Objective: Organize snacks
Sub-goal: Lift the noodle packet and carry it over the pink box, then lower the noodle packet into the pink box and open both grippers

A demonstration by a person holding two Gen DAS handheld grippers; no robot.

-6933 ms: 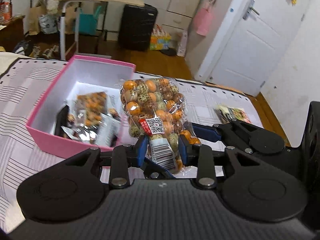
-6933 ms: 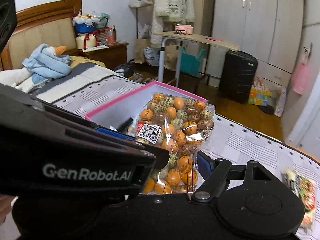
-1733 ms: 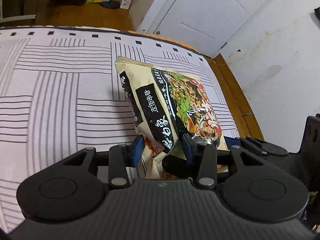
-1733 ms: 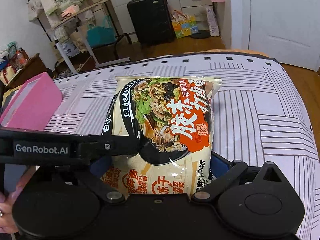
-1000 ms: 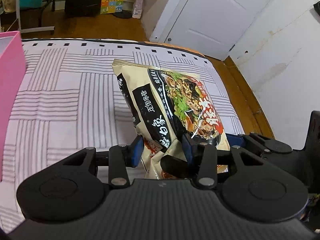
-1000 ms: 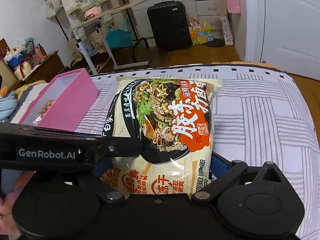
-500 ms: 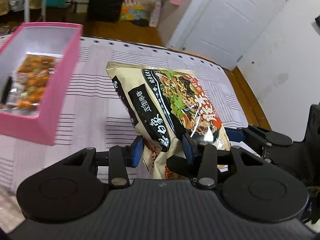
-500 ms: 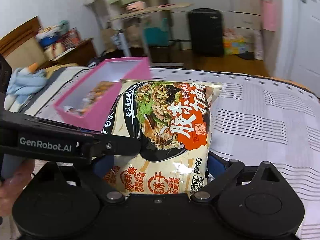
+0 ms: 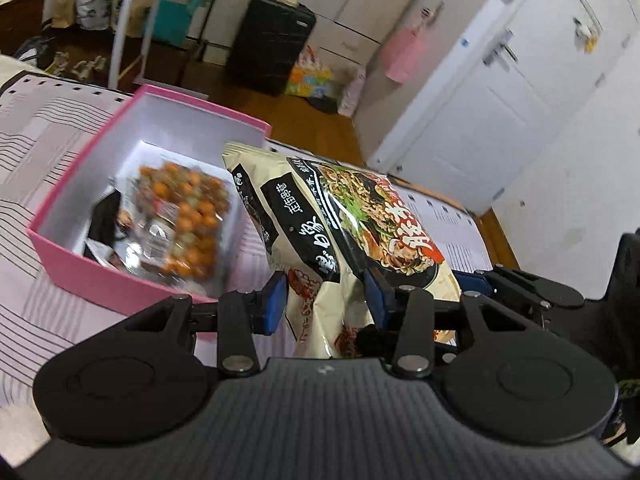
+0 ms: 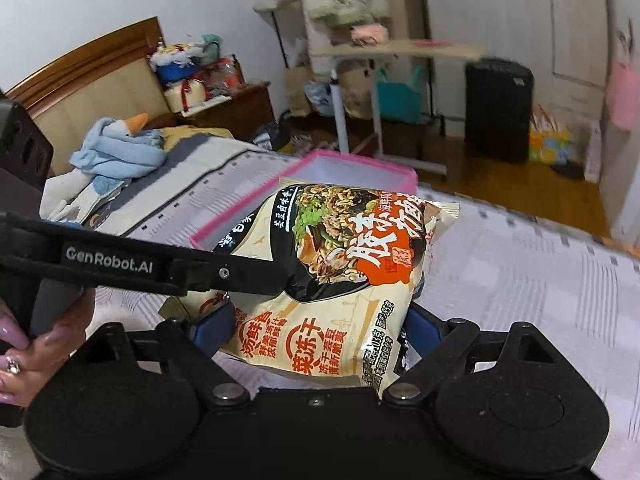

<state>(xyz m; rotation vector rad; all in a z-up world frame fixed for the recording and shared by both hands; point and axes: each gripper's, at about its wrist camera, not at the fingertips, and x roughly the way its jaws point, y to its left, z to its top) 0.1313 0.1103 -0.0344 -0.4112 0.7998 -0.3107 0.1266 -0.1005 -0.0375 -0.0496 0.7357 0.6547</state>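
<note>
Left claw [image 9: 325, 296]: narrowly set, its blue pads clamped on the near end of the noodle packet [image 9: 340, 224], which crumples between them. Right claw [image 10: 316, 326]: set wide across the packet's near edge, one pad at each side of it; its jaws have just been closing in on the packet, and both pads appear to touch its edges, though firm pressure cannot be confirmed.

Change from a second ago: the pink box [image 9: 80, 276] showed then only as a sliver at the left edge of the left wrist view. It now fills the left middle of that view, open, with the bag of orange balls [image 9: 180, 220] lying inside. The packet, then over bare striped bed cover [image 9: 24, 152], now has its far end overlapping the box's right wall. In the right wrist view the box has come from the far left to directly behind the packet, and the packet has tilted, right side down.

Packet position: held off the bed in both claws, projecting away from them, printed face up, its far end at the box's near right rim. A hand [image 10: 36, 344] grips the left claw's handle at near left.
</note>
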